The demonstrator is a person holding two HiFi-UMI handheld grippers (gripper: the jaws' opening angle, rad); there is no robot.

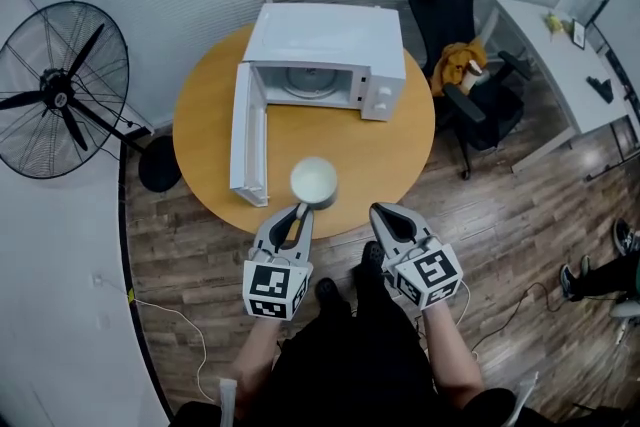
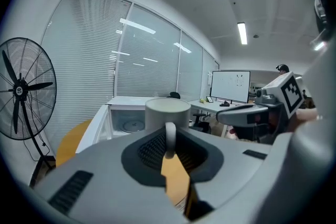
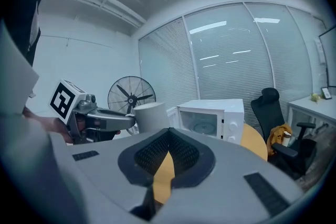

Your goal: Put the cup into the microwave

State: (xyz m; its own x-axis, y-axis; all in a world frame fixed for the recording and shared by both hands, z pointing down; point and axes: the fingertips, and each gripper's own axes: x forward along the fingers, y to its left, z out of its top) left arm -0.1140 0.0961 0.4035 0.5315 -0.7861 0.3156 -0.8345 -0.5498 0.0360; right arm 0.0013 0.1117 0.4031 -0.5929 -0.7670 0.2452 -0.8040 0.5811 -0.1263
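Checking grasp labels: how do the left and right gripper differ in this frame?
1. The left gripper is shut on the handle of the cup; the right gripper is shut on nothing.
2. The left gripper touches the cup; the right gripper stands apart from it, to the cup's right.
Shared: both sit at the near edge of the table and point toward the open microwave.

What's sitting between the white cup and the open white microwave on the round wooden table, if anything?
Nothing visible. Only bare round wooden table lies between the white cup and the white microwave. Its door stands open to the left, beside the path. The left gripper is shut on the cup's handle.
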